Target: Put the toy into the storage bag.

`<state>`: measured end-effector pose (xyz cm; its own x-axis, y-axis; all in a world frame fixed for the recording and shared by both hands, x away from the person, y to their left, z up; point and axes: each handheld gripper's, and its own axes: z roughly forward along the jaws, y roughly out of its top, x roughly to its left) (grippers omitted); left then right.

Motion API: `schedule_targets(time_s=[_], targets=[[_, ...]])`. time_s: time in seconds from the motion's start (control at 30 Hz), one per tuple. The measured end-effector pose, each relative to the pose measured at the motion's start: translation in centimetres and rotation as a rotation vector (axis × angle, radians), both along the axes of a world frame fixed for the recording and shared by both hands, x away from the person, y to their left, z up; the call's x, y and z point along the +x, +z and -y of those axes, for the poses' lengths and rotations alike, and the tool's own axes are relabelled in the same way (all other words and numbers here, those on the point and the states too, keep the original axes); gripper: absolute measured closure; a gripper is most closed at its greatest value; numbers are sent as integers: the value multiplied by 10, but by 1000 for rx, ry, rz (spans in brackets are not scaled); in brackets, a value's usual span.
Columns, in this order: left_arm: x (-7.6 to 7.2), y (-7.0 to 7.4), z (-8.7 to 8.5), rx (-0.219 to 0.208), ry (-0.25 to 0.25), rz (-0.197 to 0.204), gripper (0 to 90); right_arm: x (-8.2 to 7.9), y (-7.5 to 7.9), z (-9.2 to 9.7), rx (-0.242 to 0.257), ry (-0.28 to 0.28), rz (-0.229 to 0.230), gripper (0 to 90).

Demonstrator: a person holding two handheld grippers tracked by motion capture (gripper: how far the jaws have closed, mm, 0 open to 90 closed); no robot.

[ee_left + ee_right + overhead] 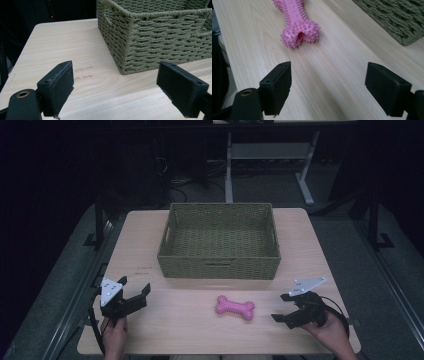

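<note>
While my right claw (286, 307) hovers with its jaws spread wide and nothing between them, the pink bone toy (235, 307) lies flat on the tabletop (145, 245) just ahead of it, in front of the woven basket (219, 265) and apart from it. I judge the toy light and rubbery, its nubbed skin likely to give good purchase rather than slip. Its knobbed ends look too broad and lumpy for a sure pinch, so I would take it across the narrow waist, where the pads can seat squarely. My left claw (134, 292) is also spread and empty, near the basket's left corner.
</note>
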<state>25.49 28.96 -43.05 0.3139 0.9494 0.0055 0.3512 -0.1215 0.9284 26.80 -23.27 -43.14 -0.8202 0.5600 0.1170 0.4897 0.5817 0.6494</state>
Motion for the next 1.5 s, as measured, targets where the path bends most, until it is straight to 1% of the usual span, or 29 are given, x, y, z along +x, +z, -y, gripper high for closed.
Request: schedule_targets(time_s=[0.13,0.17,0.27,0.33,0.37,0.47,0.53,0.57,0.6,0.63,0.67,0.77,0.8,0.83,0.87,0.93,1.13,1.2,1.37,1.47,1.5], targets=[[0,0,0,6,-2,3,137,1,3,-3,-6,12,-6,207],[0,0,0,5,0,0,136,2,4,-4,-11,19,0,206],[1,-1,-1,-3,2,-2,137,5,8,-7,-16,27,-8,197],[1,-1,-1,1,0,0,136,6,10,-10,-20,33,-8,197],[1,0,-1,3,0,1,136,9,12,-14,-36,50,-7,199],[2,-1,-1,5,-1,-6,137,10,15,-17,-41,61,-8,198],[1,-1,0,1,-1,-5,137,13,18,-23,-43,77,-13,197],[1,-1,0,3,-3,-3,137,13,18,-23,-43,77,-13,197],[1,0,0,6,-5,-3,136,14,21,-27,-58,91,-9,197],[1,0,0,6,-5,-3,137,14,21,-27,-58,91,-9,197],[1,0,0,10,-4,-2,136,15,24,-31,-66,103,-5,195],[1,-1,0,8,-1,-2,137,17,25,-33,-59,109,-9,194],[1,-1,0,6,-2,-1,136,19,25,-37,-70,115,-19,190],[1,-1,0,6,-2,-1,136,19,25,-37,-70,115,-19,190],[2,0,0,7,-2,-1,137,20,25,-40,-81,129,-20,188],[2,0,0,13,-8,-4,137,20,26,-42,-84,130,-20,187],[2,-1,1,11,-9,-5,137,24,27,-52,-100,166,-18,183],[2,0,1,15,-9,-4,137,25,29,-57,-118,178,-15,183],[2,-1,0,2,-2,-3,136,29,34,-66,-125,207,-14,187],[3,-1,0,6,-4,-2,137,30,35,-69,-130,215,-18,189],[2,-1,0,10,-6,-4,137,31,36,-72,-136,227,-18,190]])
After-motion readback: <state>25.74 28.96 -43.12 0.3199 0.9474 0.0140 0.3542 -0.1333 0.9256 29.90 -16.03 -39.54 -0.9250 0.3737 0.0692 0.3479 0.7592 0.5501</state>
